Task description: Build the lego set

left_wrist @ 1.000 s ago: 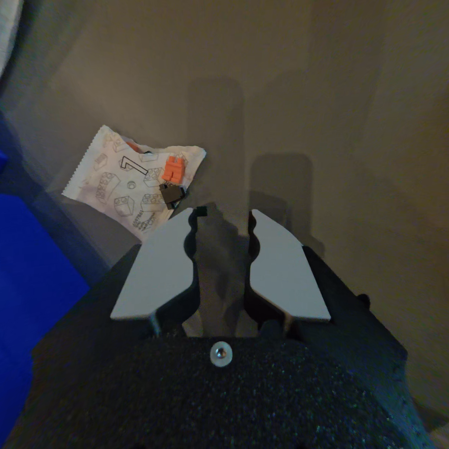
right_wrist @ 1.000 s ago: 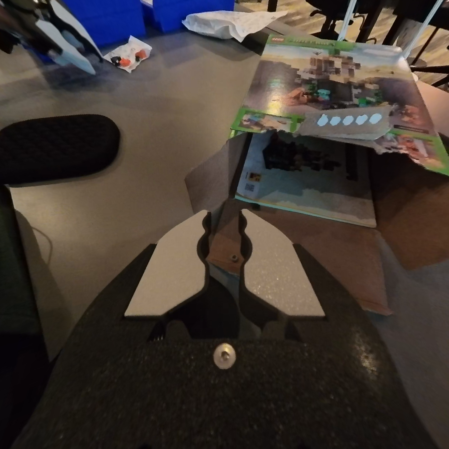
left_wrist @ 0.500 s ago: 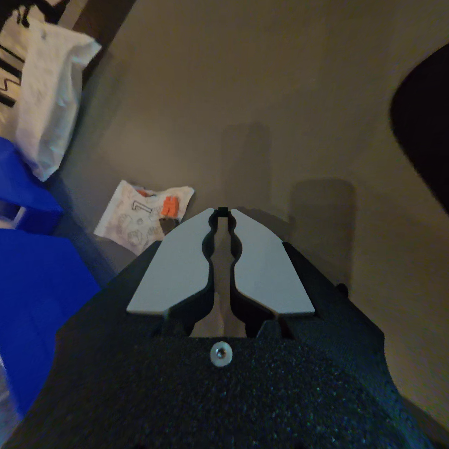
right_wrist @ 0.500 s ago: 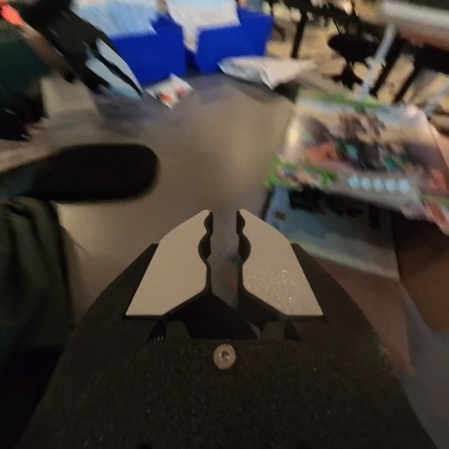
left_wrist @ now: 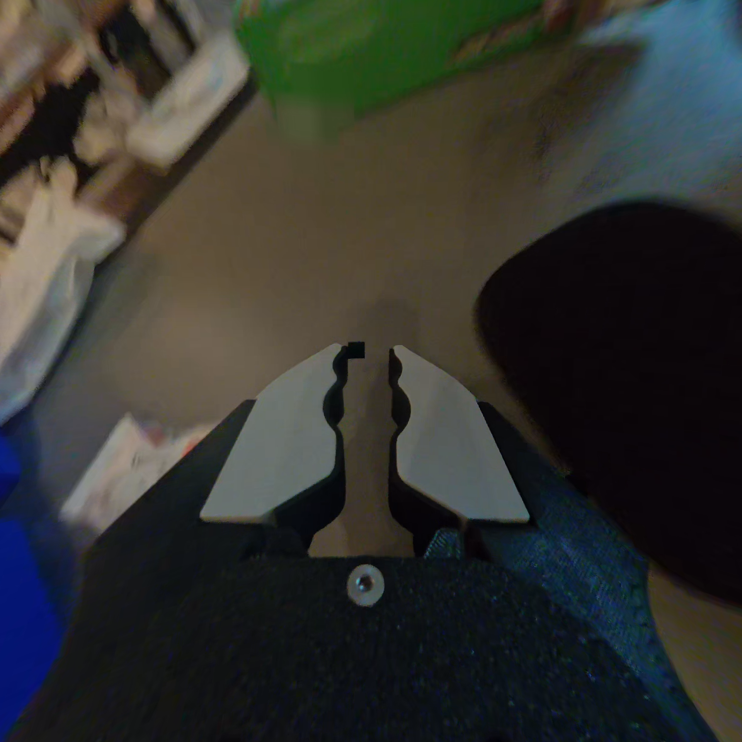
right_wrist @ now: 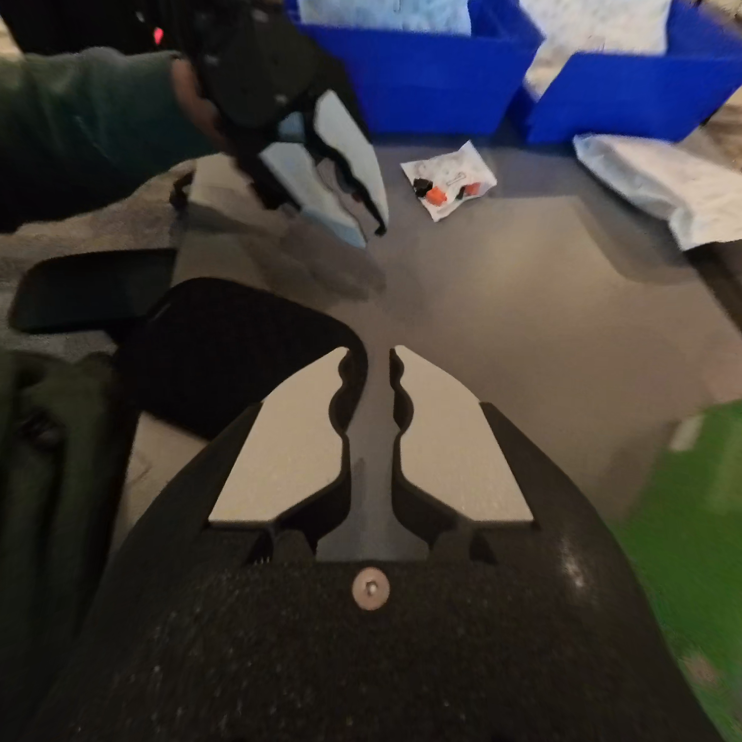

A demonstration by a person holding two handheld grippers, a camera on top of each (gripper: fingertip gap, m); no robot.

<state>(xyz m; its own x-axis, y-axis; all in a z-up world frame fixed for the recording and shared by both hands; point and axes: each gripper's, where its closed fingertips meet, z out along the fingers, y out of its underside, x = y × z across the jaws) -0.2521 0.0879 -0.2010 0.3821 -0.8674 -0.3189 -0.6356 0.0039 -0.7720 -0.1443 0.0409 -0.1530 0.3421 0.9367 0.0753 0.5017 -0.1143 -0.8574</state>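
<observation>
In the right wrist view, the right hand-held gripper [right_wrist: 368,353] hangs over the grey tabletop [right_wrist: 522,329] with a narrow gap between its pale fingers [right_wrist: 289,453] and nothing in it. Just left of its tips lies a black pad [right_wrist: 225,353], and at the right edge a blurred green box [right_wrist: 690,522] comes into view. Farther on, the left hand-held gripper [right_wrist: 371,237] points down toward the tabletop, held by a person in a dark green sleeve [right_wrist: 88,124]; its fingers stand slightly apart and appear empty. Just right of it lies a small white bag [right_wrist: 449,176] with orange and dark lego pieces on it. Beyond that stand two blue bins [right_wrist: 433,92], and a larger white bag [right_wrist: 658,188] lies at the far right.

In the left wrist view, that gripper [left_wrist: 369,350] shows the same narrow gap, with bare tabletop [left_wrist: 281,241] between the tips. A small black nub sits at the tip of its left finger; whether it is part of the finger or a piece, I cannot tell. The pad [left_wrist: 618,385] is to its right, the small bag [left_wrist: 128,473] low on the left and partly hidden, and the box [left_wrist: 361,52] far ahead, all blurred.
</observation>
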